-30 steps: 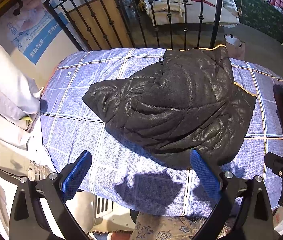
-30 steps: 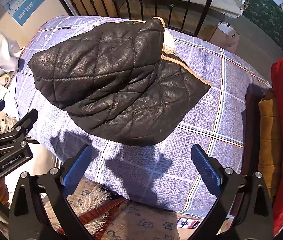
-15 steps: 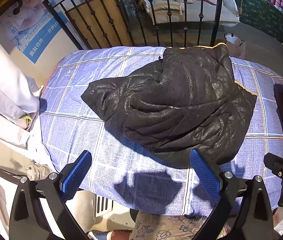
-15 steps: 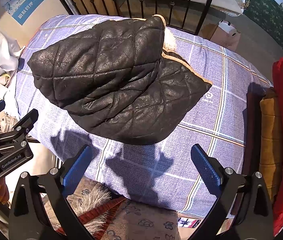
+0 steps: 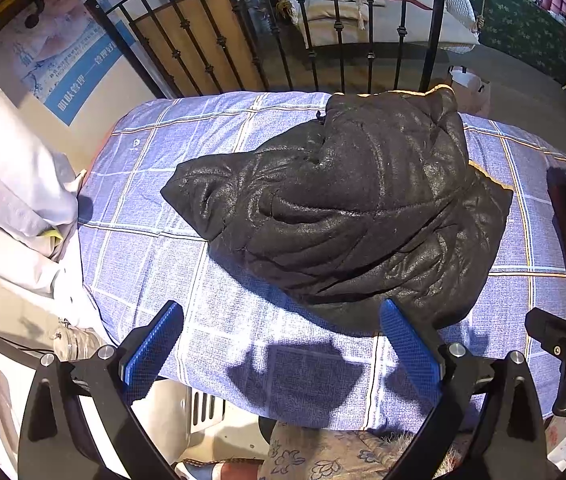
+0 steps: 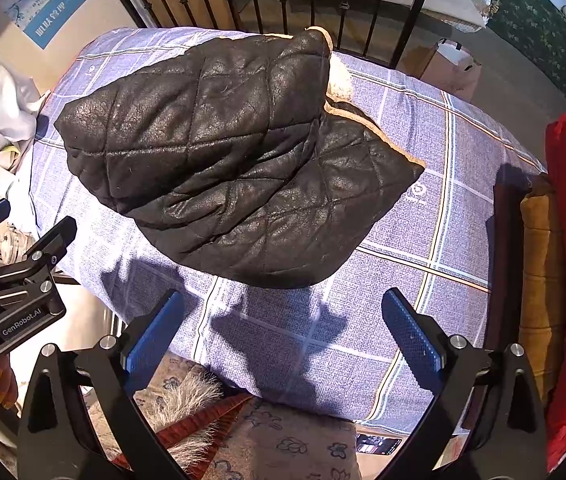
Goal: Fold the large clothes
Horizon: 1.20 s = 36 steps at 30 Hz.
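One blue checked bedcover (image 5: 219, 320) fills our view, and on its middle lies the black quilted jacket (image 5: 355, 216), already doubled into a rough bundle with a tan lining edge showing. We judge the folding nearly finished; only tidying seems left. Our left gripper (image 5: 279, 344) and right gripper (image 6: 283, 328) hover near it, fingers spread, holding nothing.

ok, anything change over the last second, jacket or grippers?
Almost nothing. In the left wrist view the black quilted jacket sits very slightly higher in frame, a small camera drift; nothing was grasped or released. The left gripper and right gripper remain open and clear of the jacket, which lies folded on the blue checked bedsheet as before.
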Each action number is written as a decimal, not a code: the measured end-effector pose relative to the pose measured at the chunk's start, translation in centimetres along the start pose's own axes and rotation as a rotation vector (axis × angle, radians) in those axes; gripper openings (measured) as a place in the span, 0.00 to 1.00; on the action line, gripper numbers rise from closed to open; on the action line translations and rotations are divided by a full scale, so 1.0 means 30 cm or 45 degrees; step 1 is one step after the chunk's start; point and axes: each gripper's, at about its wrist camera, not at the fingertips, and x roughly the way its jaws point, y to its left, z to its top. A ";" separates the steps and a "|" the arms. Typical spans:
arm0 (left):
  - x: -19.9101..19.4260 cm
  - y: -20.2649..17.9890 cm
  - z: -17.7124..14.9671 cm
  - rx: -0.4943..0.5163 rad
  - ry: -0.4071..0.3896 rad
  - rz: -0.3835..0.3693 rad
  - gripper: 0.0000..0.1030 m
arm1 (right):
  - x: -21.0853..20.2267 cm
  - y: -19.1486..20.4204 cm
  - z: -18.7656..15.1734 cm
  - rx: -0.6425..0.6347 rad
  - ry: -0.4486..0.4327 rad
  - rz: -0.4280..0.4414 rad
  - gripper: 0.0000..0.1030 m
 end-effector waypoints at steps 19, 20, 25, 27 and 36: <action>0.014 -0.005 0.003 -0.001 0.017 -0.003 0.94 | 0.019 -0.004 0.006 0.010 0.018 0.032 0.95; 0.016 -0.002 0.007 -0.005 0.020 -0.004 0.94 | 0.021 -0.004 0.006 0.011 0.020 0.032 0.95; 0.025 0.019 0.026 -0.024 0.034 -0.008 0.94 | 0.029 -0.006 0.014 0.008 -0.004 0.032 0.95; 0.030 0.030 0.034 -0.031 0.035 -0.003 0.94 | 0.034 -0.005 0.018 0.007 0.007 0.041 0.95; 0.054 0.180 0.104 -0.155 0.041 -0.042 0.94 | 0.074 -0.025 0.084 0.017 0.030 0.129 0.95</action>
